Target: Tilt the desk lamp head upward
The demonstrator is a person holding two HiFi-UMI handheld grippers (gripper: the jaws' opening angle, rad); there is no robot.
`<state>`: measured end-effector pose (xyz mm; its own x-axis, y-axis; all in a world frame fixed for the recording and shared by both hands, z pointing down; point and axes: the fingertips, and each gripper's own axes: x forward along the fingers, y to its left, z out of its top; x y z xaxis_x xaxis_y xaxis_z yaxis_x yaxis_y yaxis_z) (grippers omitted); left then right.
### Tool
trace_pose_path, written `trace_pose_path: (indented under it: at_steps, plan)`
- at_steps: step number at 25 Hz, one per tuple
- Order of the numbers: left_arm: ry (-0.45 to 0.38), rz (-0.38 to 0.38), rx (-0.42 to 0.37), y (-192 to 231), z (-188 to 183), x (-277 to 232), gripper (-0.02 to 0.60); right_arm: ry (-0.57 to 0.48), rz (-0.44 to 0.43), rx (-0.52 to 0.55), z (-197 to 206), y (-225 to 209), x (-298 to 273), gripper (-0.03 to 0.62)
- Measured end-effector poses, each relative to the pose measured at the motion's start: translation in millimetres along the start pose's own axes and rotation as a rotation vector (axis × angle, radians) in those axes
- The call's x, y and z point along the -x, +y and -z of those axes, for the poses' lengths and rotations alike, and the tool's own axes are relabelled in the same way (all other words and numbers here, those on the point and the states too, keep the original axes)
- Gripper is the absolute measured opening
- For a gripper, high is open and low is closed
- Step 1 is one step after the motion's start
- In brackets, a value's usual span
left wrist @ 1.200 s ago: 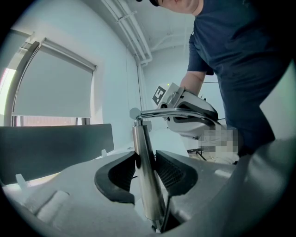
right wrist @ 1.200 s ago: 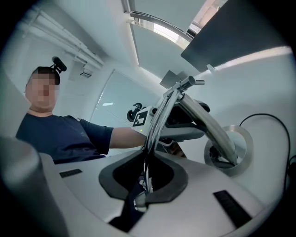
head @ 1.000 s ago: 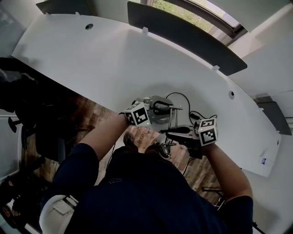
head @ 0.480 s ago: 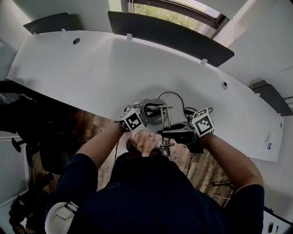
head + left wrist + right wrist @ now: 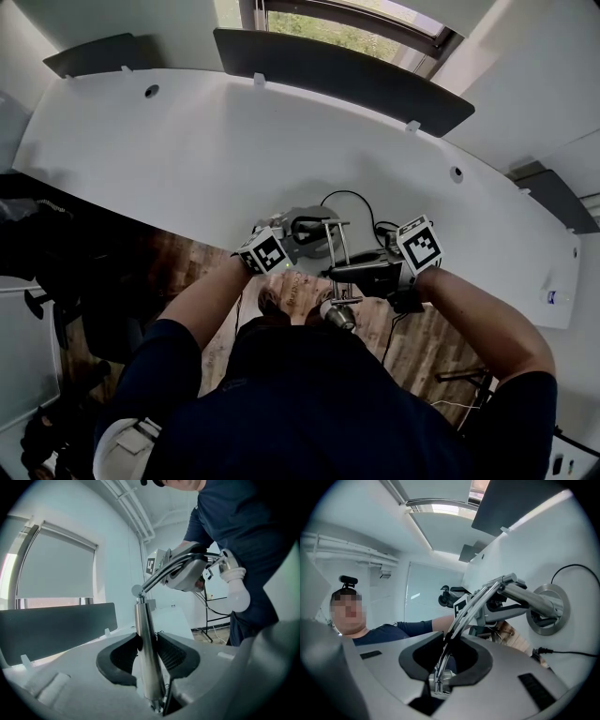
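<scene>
Lamp base [image 5: 314, 214] sits on the desk [image 5: 187, 150] close to its near edge, with the cable [image 5: 349, 193] looping just behind it and the divider panel [image 5: 337, 66] along the far edge. Lamp post [image 5: 146, 634] rises from the base, between the jaws of the left gripper [image 5: 149, 651]. Lamp arm [image 5: 464, 616] runs from the post top toward the person and out past the desk edge, passing between the jaws of the right gripper [image 5: 446, 651], which are opening; the bulb [image 5: 337, 315] sits at its near end, over the floor.

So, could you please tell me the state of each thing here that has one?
Left gripper: shut on the lamp post.
Right gripper: opening, lamp arm between its fingers.
Bulb: looks unlit.
Lamp base: flat on the desk.
Window blind: lowered.
</scene>
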<state>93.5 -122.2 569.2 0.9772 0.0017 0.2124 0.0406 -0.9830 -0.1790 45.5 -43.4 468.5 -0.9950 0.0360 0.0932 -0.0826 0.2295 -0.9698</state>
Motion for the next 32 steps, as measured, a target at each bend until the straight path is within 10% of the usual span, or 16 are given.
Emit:
trace_pose_path:
  at_steps: [32]
  plan:
    - [0.019,-0.037,-0.081,-5,1,-4,0.137,0.008,-0.054,-0.097,-30,28,18,0.106]
